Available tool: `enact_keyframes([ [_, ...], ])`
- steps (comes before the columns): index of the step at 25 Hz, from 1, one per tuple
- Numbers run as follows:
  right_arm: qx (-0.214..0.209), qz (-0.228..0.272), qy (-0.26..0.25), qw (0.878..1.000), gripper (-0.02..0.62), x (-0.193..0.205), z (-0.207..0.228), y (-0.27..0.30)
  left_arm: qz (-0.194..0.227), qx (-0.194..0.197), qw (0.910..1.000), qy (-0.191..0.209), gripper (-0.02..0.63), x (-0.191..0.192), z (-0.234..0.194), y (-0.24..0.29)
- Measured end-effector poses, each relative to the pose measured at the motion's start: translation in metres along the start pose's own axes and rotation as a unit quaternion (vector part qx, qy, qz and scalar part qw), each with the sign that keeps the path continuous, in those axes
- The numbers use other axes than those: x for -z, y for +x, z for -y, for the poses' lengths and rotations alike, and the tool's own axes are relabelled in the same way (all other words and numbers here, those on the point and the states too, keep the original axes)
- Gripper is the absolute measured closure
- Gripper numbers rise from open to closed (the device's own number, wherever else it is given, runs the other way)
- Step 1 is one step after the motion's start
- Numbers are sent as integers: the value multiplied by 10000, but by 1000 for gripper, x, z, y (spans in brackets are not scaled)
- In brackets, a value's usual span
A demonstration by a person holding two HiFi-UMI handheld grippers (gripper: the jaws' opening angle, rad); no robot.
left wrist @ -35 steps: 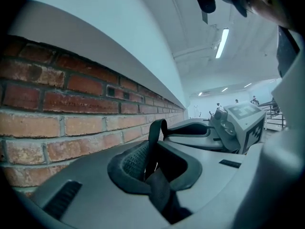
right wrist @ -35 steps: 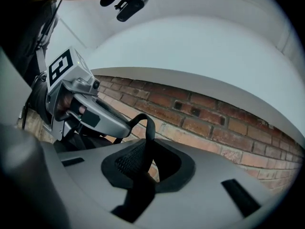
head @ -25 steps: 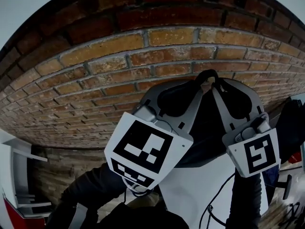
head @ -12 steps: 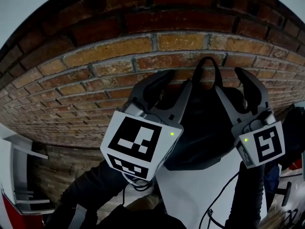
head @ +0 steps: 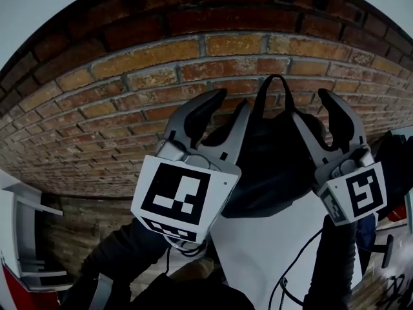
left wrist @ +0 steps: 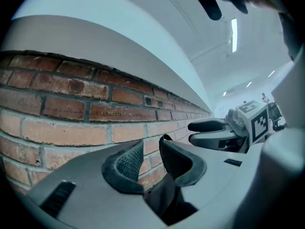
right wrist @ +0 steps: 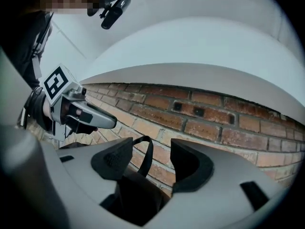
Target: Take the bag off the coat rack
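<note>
Jaws just opened, earlier grip released: left hand-held gripper [head: 233, 99] and right hand-held gripper [head: 310, 105] both agape.
Bag [head: 264, 154] between them, unpressed; coat rack unseen, removal unconfirmed.

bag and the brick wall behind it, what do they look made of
Bag: probably soft black fabric, matte. It sags and shows no shine, though it is too dark to make out a weave. Wall: fired brick, rough and matte, red and tan blocks with pale mortar joints.

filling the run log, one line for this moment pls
left gripper just opened, pads clear | right gripper just opened, bag strap loose between jaws | bag against brick wall
</note>
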State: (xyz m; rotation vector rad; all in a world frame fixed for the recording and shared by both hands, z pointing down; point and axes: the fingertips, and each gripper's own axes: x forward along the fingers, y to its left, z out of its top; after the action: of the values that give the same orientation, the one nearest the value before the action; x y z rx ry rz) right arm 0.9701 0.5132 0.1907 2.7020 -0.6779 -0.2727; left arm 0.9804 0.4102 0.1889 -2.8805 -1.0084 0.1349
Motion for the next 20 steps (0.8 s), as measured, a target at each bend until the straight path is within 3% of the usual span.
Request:
enact_keyframes([
  [6,107,93,35,9999,360,-11,-6,-34,-1,107,9999,8,476,-3,21,-21],
  [11,48,64,332,9994,360,-8,-37,-59,-36,222,9997,-66,476,3,42,-39],
  [18,-1,-4,1391,9903,363,5,-94,-104,125,573,9977,-354,490,28,90,-79],
  [20,49,33,1669,9860,423,5,-110,-120,111,643,9967,-477,545,42,98,-93],
])
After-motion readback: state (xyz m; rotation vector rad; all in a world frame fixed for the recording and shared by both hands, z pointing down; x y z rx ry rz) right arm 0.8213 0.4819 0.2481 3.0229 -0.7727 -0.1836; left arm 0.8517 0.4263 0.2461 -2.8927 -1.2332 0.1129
